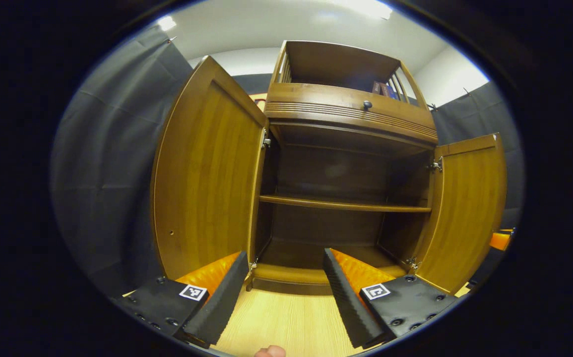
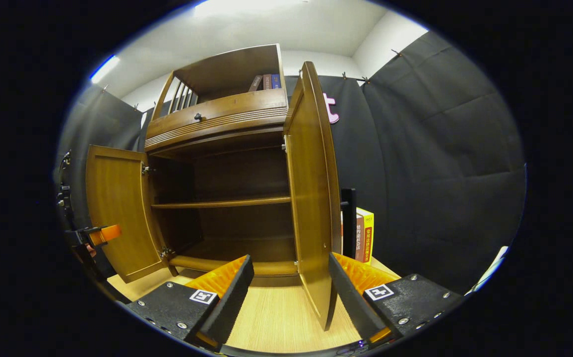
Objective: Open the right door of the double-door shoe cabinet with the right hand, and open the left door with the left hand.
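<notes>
The shoe cabinet (image 1: 346, 163) is the landmark here — a warm brown wooden piece standing on a pale wood-grain tabletop (image 1: 286, 317), with both doors swung wide. In the left gripper view the left door (image 1: 207, 173) stands at the cabinet's left edge, its panelled inner face toward the camera, hinges at top and bottom. Right of it the dark interior lies open, crossed by a single shelf (image 1: 346, 203) with nothing on it. Above the opening runs a ribbed drawer front with a small dark knob (image 1: 367, 104), and over that an open-topped rack holding a few books (image 1: 383, 89). The right door (image 1: 467, 208) hangs open at the cabinet's right edge. The left gripper (image 1: 281, 292) sits in front of the cabinet's base, jaws spread wide and holding nothing. In the right gripper view the right gripper (image 2: 291, 297) is likewise released — the right door's lower free edge stands between its fingers, and whether it touches the fingers I cannot tell. Right of the cabinet stand upright books (image 2: 364, 235).
</notes>
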A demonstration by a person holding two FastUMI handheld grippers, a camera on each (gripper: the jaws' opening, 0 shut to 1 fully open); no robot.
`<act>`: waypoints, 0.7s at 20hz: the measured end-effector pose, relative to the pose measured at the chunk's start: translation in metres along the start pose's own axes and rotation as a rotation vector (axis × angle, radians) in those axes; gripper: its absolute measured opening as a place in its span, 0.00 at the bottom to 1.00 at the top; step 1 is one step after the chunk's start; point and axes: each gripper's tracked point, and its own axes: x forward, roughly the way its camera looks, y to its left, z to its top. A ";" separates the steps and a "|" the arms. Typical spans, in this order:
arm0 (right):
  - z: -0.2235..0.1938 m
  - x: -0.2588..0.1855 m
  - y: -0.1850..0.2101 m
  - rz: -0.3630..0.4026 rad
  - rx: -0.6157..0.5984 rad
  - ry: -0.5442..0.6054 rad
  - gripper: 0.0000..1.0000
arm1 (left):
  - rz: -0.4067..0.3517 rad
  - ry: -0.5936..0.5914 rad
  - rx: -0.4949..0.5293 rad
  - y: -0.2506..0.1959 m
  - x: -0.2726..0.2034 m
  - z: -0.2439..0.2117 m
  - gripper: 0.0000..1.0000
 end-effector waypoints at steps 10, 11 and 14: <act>0.004 0.004 0.018 0.037 -0.009 -0.017 0.93 | 0.001 -0.011 -0.021 -0.002 0.007 0.009 0.94; 0.005 0.005 0.019 0.040 -0.009 -0.018 0.93 | 0.001 -0.010 -0.014 -0.003 0.007 0.009 0.93; 0.006 0.007 0.024 0.052 -0.007 -0.015 0.93 | 0.002 -0.011 0.003 -0.005 0.007 0.012 0.93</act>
